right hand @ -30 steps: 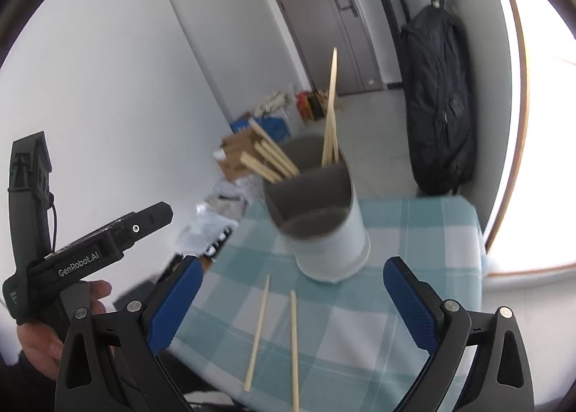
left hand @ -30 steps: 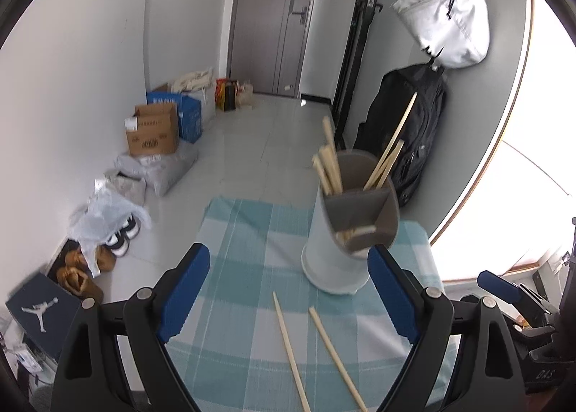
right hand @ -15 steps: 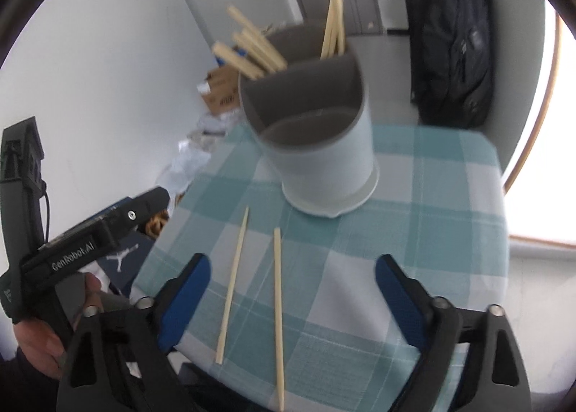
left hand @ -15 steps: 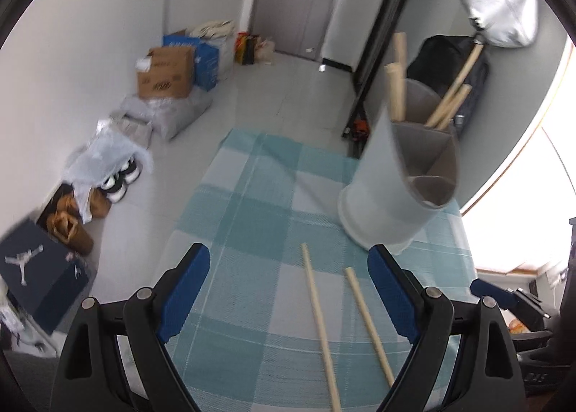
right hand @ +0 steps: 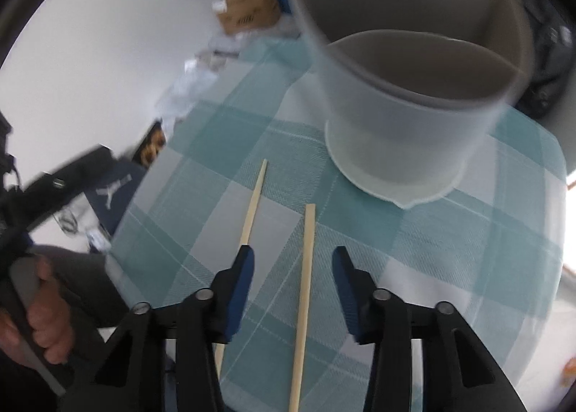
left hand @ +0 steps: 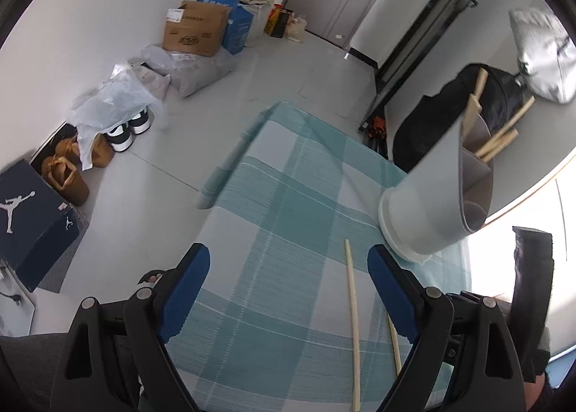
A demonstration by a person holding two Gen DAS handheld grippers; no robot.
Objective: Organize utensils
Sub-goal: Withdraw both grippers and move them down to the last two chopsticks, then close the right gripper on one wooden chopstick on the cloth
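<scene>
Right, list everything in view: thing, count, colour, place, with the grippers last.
loose chopsticks: two, pale wood, lying flat on the cloth in front of the holder; one between the right fingers.
utensil holder: one, grey-white, divided, standing on the cloth.
chopsticks in the holder: several, pale wood, leaning in its back compartments.
checked tablecloth: one, teal and white, covering the table.
cardboard box: one, brown, on the floor by the wall.
backpack: one, black, against the far wall.
left hand-held gripper: open, above the cloth.
right hand-held gripper: open, straddling a chopstick.
</scene>
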